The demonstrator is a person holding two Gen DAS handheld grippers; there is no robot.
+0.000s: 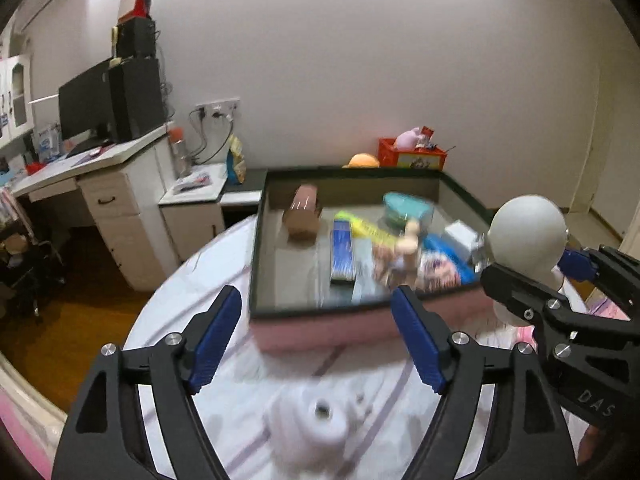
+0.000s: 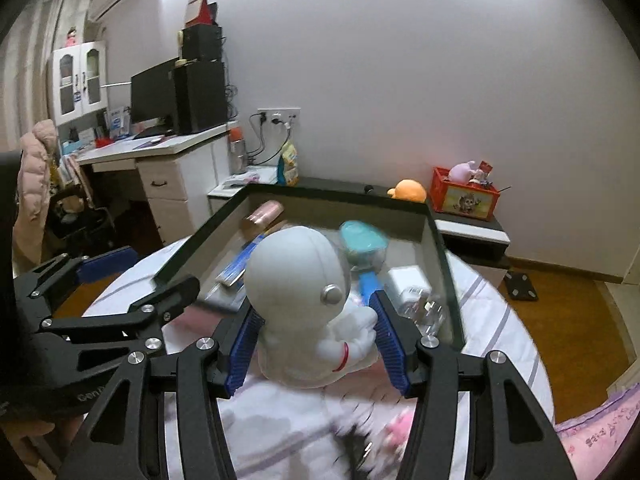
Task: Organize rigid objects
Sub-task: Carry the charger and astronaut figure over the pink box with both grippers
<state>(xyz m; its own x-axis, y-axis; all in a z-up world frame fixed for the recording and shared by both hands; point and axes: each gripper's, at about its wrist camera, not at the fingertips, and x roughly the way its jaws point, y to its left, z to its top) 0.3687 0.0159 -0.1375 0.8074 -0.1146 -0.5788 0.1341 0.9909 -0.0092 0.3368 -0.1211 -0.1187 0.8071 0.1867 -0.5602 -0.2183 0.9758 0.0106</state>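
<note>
Between the spread, empty left gripper (image 1: 316, 340), at bottom centre of its view, lies a blurred white piece (image 1: 308, 424), while the right gripper (image 2: 316, 344) clasps the upright astronaut figure (image 2: 308, 292) before the storage box (image 2: 444, 256) mid-frame.

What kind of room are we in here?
Most likely a bedroom or home study: a desk with a computer monitor against the wall, a striped quilt under the tray, and a red crate of toys in the corner.
</note>
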